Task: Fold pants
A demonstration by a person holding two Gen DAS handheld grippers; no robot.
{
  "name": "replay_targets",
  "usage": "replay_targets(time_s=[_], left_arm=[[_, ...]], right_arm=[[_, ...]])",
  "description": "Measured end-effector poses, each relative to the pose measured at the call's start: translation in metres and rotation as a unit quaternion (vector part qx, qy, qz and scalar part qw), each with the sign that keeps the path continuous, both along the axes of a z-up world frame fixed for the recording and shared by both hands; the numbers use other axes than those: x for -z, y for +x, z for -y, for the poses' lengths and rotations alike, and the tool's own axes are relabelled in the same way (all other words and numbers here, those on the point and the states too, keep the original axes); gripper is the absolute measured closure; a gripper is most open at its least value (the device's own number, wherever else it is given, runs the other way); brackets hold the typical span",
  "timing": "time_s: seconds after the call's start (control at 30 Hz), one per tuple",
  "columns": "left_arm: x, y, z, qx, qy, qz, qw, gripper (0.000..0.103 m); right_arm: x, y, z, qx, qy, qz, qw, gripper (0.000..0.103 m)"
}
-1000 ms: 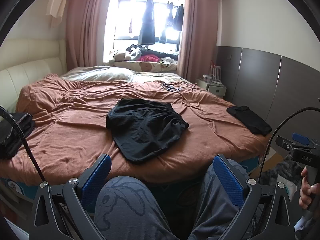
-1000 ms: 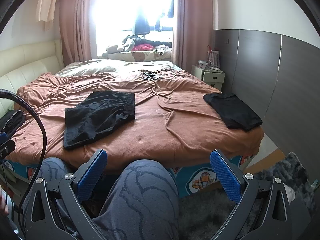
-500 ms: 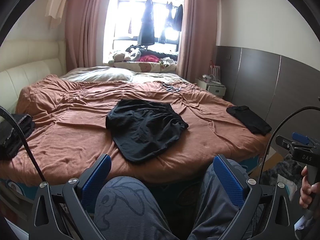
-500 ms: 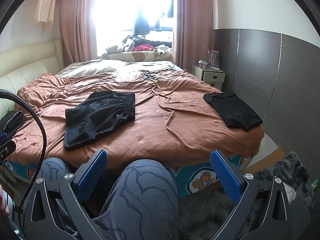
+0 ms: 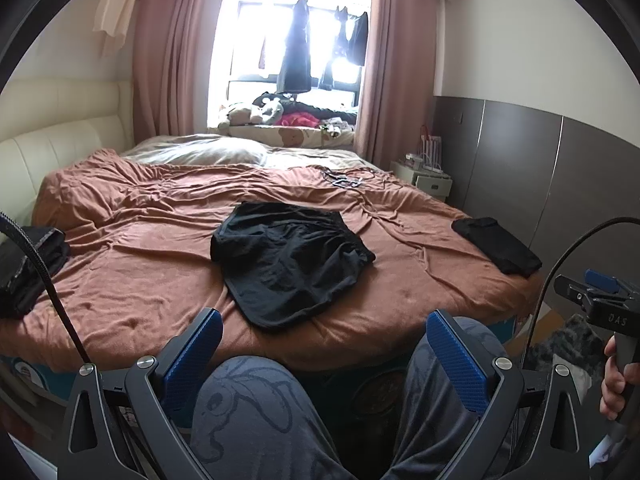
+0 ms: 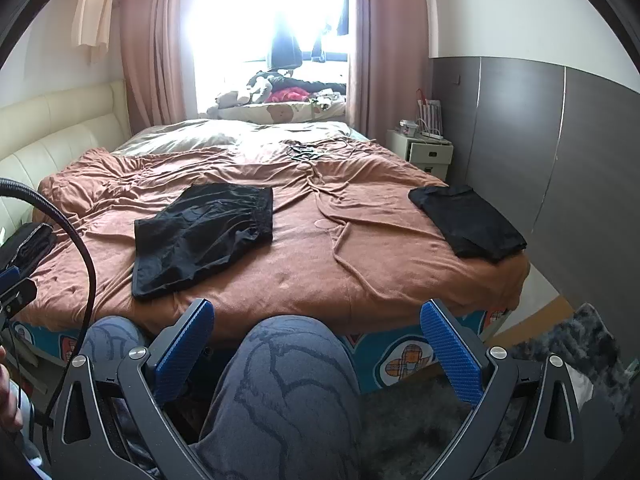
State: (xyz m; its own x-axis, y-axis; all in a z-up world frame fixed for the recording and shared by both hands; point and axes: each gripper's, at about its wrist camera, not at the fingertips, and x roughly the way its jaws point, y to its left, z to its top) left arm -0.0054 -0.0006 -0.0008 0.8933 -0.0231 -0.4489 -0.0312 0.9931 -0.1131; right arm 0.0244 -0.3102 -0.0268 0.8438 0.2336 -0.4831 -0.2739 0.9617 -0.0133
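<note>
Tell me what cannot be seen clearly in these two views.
- Dark pile: left view, cut by the edge and crossed by a cable; what it is stays unclear.
- Window: right view, glare washes it out.
- Cords far on the bed: too small to identify.
- Black shorts: underside hidden.
- Folded garment: its type cannot be told.
- Right gripper: open; a knee fills the gap.

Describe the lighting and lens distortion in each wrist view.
Left wrist view: the window is bright but hanging clothes still read; black shorts show folds; fisheye bends the wall panels. Right wrist view: window blown out to white glare; shorts stay legible; dark vignette in the corners of both.
</note>
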Motion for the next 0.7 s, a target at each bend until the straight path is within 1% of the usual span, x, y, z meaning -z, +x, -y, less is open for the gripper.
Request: replay_targets(time_s=[0.37, 0.7], left_arm=[[-0.003, 0.005, 0.001, -0.001, 0.001, -0.01, 1.0, 0.0], [-0.005, 0.018, -0.021, -0.018, 0.003, -0.025, 0.9995, 0.0]], right_arm=[[0.002, 0.007, 0.0, 0.01, -0.005, -0.008, 1.0, 0.0], [0.003, 0.023, -0.005, 0.008, 0.009, -0.023, 1.0, 0.0]])
